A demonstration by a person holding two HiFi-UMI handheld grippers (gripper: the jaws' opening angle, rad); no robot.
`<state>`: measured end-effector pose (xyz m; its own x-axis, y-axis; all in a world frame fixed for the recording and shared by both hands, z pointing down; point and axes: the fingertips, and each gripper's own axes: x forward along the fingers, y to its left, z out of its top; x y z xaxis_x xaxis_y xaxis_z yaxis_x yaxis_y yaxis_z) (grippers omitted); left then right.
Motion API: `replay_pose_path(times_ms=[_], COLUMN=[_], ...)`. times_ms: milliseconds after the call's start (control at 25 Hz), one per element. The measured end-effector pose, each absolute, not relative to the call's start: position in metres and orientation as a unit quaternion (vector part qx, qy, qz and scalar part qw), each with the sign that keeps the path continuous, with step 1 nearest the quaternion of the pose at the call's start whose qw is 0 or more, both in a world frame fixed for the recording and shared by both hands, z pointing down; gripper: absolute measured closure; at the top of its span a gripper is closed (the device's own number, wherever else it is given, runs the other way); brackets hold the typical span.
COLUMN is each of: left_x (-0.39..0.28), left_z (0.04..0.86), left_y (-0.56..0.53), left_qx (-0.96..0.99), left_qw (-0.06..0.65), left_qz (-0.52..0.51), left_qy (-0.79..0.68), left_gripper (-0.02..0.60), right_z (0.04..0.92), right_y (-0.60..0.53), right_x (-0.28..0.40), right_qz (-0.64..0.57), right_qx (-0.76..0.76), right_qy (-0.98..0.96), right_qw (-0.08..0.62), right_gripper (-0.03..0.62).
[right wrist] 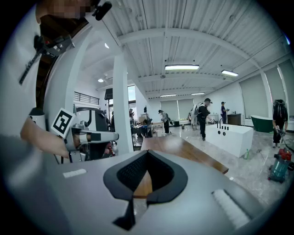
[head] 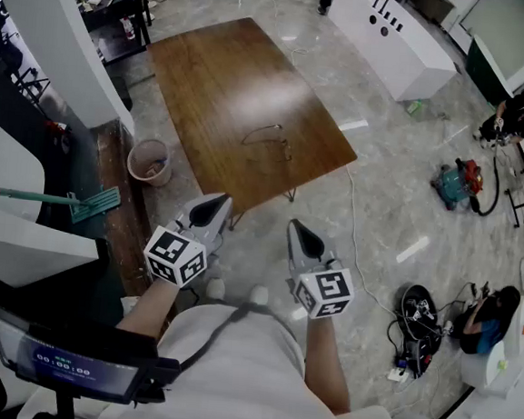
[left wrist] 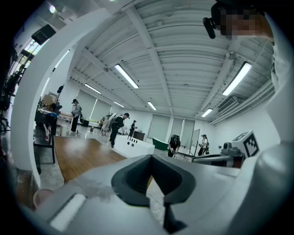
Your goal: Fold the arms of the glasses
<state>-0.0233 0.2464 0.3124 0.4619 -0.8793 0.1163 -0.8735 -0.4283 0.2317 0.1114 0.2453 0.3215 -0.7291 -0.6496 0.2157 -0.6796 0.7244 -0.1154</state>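
The glasses [head: 268,141] lie on the wooden table [head: 210,72], in its near right part, not far from the edge which faces the person, and they are well apart from both grippers. The left gripper [head: 209,210] and the right gripper [head: 307,239] are side by side in front of the person's body, short of the table's near corner, both pointing forward toward the table and only a little downward. In the left gripper view the fingers [left wrist: 131,179] are pressed together with nothing between them, and in the right gripper view the fingers [right wrist: 131,173] are closed in the same way, also empty. In the head view the glasses are ahead of the gap between the two grippers, so I judge that neither one is clearly nearer (the left tip is only closer to the table corner). The frame looks thin and small here; its long axis seems to run across the view, roughly along the near edge, and the arms seem to be opened out, but I cannot tell to which side they point. The table around the glasses is bare, so there is room to approach from both sides, but a push toward the person could slide them over the near edge. A bucket [head: 148,160] stands on the floor left of the table, away from the path
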Motion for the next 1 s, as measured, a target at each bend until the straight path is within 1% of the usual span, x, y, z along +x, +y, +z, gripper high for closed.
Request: replay_pose_path(times_ms=[120,240,360,680,1000], left_x=[-0.022,-0.022,-0.03,-0.049,-0.095], left_z=[0.301,0.296,0.293,0.31,0.32], left_y=[0.236,0.231,0.231,0.244,0.256], left_qx=[0.849,0.848,0.843,0.842,0.846], left_qw=[0.106,0.096,0.096,0.102,0.114], left_qz=[-0.016,-0.012,-0.007,-0.007,-0.009], left_qy=[-0.518,-0.521,-0.53,-0.53,-0.52], left_gripper=[0.581,0.581,0.578,0.577,0.578], right_z=[0.309,0.3,0.297,0.323,0.338], right_y=[0.231,0.225,0.228,0.242,0.253], right_x=[0.101,0.095,0.094,0.102,0.069], right_qz=[0.072,0.058,0.063,0.099,0.117], right_qx=[0.358,0.356,0.36,0.372,0.372], right_qy=[-0.928,-0.93,-0.928,-0.921,-0.917], right_qw=[0.071,0.07,0.067,0.058,0.078], right_gripper=[0.588,0.588,0.588,0.588,0.588])
